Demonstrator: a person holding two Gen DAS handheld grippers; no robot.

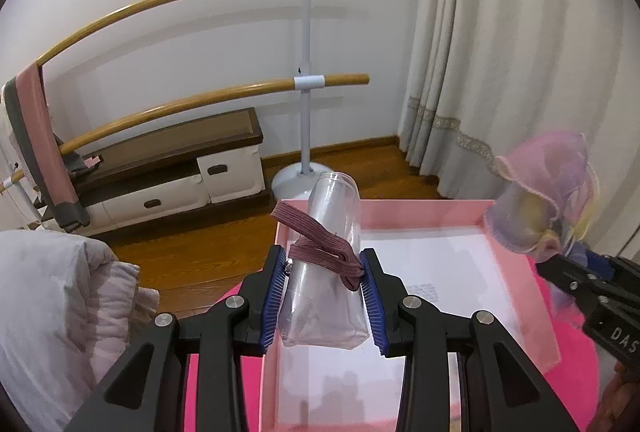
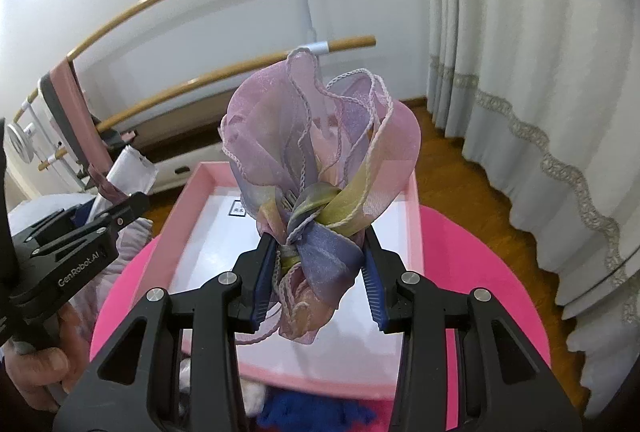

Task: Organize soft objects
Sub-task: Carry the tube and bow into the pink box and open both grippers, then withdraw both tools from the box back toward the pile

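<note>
My left gripper (image 1: 325,278) is shut on a clear plastic pouch (image 1: 326,296) with a dusty-pink elastic band (image 1: 320,246) wrapped round it, held upright above the pink box (image 1: 516,252). The right gripper (image 2: 320,256) is shut on a sheer pink, lilac and yellow organza hair bow (image 2: 320,136), also above the pink box (image 2: 208,168). In the left wrist view the bow (image 1: 548,192) and the right gripper (image 1: 576,272) show at the right edge. In the right wrist view the left gripper (image 2: 132,206) and the pouch (image 2: 134,168) show at the left, with a hand (image 2: 44,368) below.
The shallow pink box has a white inside and lies on a bright pink round surface (image 2: 480,272). Blue fluffy fabric (image 2: 312,414) lies at its near edge. A pale quilted cloth (image 1: 60,304) is on the left. A ballet barre (image 1: 308,80), low cabinet (image 1: 172,168) and curtains (image 1: 500,52) stand behind.
</note>
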